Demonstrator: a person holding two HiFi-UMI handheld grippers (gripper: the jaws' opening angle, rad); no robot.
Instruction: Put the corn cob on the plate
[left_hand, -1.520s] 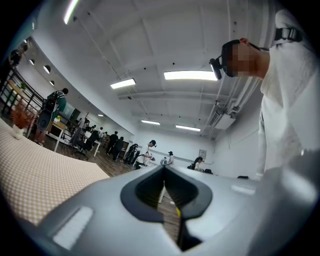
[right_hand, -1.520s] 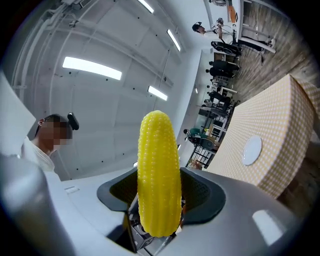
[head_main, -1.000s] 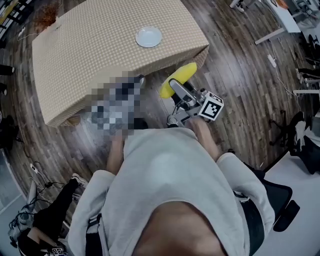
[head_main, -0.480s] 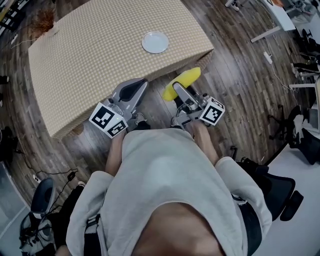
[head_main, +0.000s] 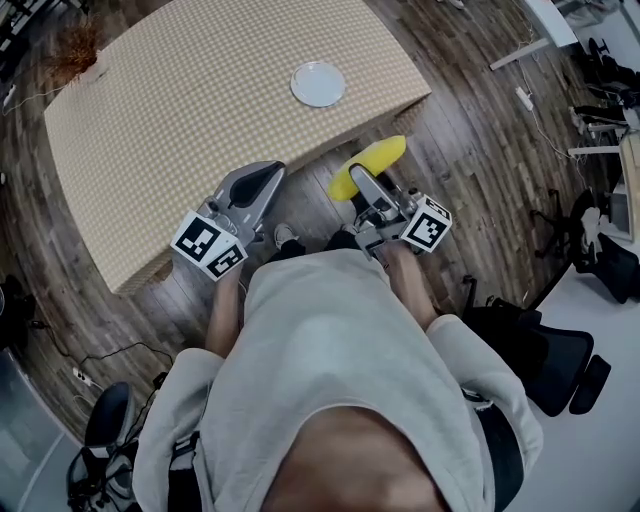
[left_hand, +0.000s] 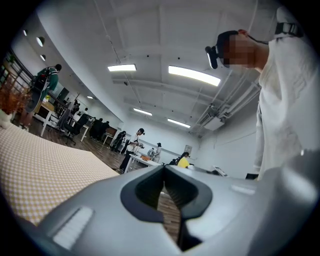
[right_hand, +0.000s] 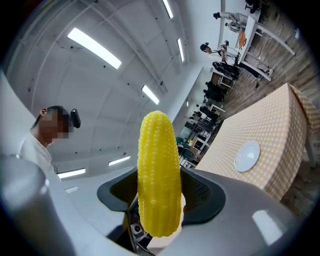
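— What's on the left?
— The checked table (head_main: 150, 120). Just off its near edge is the left gripper (head_main: 258, 182), jaws drawn together with, as far as I can tell, only a slit between them and nothing held.
— The plate (head_main: 318, 84)?
— On the table, near its right end.
— And the corn cob (head_main: 372, 162)?
— Further right, above the wooden floor (head_main: 470, 150), well apart from the plate. The right gripper (head_main: 362, 183) has its jaws clamped on it, fairly wide.

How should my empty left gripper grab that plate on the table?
Take the plate by its near rim, coming low from the table edge nearest you. It lies flat and shallow, so only the rim gives jaws a bite. The left gripper is shut; open it first.
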